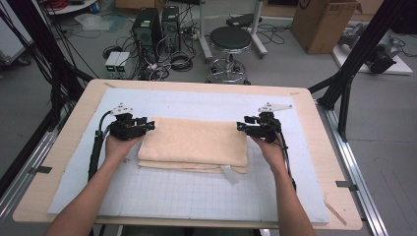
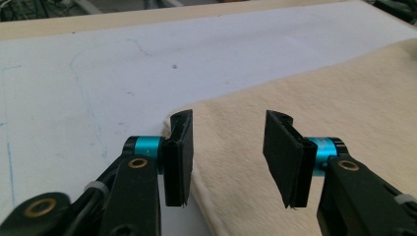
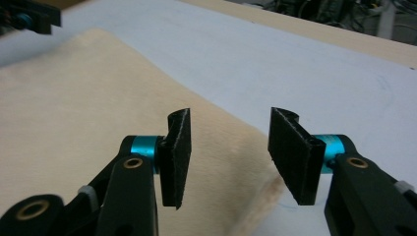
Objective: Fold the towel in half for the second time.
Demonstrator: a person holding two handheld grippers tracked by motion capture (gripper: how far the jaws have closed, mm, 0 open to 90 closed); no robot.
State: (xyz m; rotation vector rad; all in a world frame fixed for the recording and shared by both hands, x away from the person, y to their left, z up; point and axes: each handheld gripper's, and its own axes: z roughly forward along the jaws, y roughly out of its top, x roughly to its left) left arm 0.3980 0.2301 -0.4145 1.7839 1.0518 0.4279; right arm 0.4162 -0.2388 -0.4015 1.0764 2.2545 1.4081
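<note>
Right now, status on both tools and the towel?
Left tool open, right tool open, nothing gripped. Folded beige towel flat on white mat, between them. Nothing in the way.

From my remote seat, the folded towel [image 1: 193, 145] hides the part of the white mat [image 1: 196, 191] beneath it, and its lower layers show merely as thin edges along the near side. A small pale tag [image 1: 229, 173] at that edge is too small for me to read. In the left gripper view, the towel runs off the right and bottom edges. In the right gripper view it is cut by the left and bottom edges, and the left gripper [image 3: 29, 17] sits blurred and cropped at the top-left corner. My forearms leave the high view's bottom edge.
</note>
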